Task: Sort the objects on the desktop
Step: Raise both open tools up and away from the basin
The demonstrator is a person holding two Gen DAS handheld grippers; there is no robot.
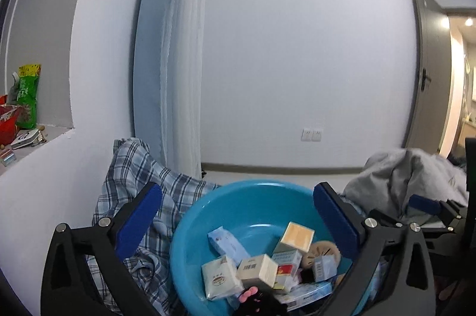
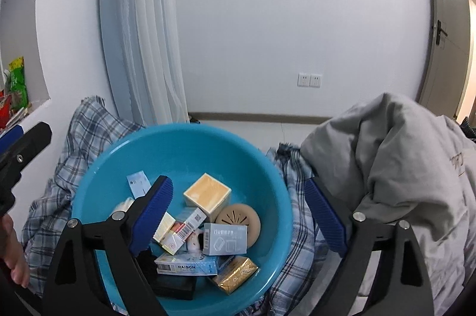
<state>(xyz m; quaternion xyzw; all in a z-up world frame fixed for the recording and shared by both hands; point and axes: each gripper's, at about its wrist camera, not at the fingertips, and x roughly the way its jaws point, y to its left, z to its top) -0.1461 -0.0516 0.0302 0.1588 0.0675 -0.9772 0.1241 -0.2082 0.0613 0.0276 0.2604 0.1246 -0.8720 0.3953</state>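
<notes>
Both grippers hang over a blue basin that sits on a blue plaid cloth. The left gripper has its jaws spread wide with nothing between them, its blue pads flanking the basin's near side. The right gripper is likewise wide open and holds nothing; its left pad hangs over the basin's inside and its right pad lies outside the rim, over the plaid cloth.

The basin is filled with a jumble of small things. A cube-shaped box with an orange top stands near the middle, with a round tan disc just beside it. A grey box leans against the disc. Below it lies a light blue box marked RAISON, and a gold foil packet rests beside that, near the basin's front wall. A red and white box with a barcode lies tilted among the others, and a black item sits at the bottom edge.

A grey garment is heaped to the right of the basin. A white curtain hangs behind, and a green bag stands on a ledge at far left.
</notes>
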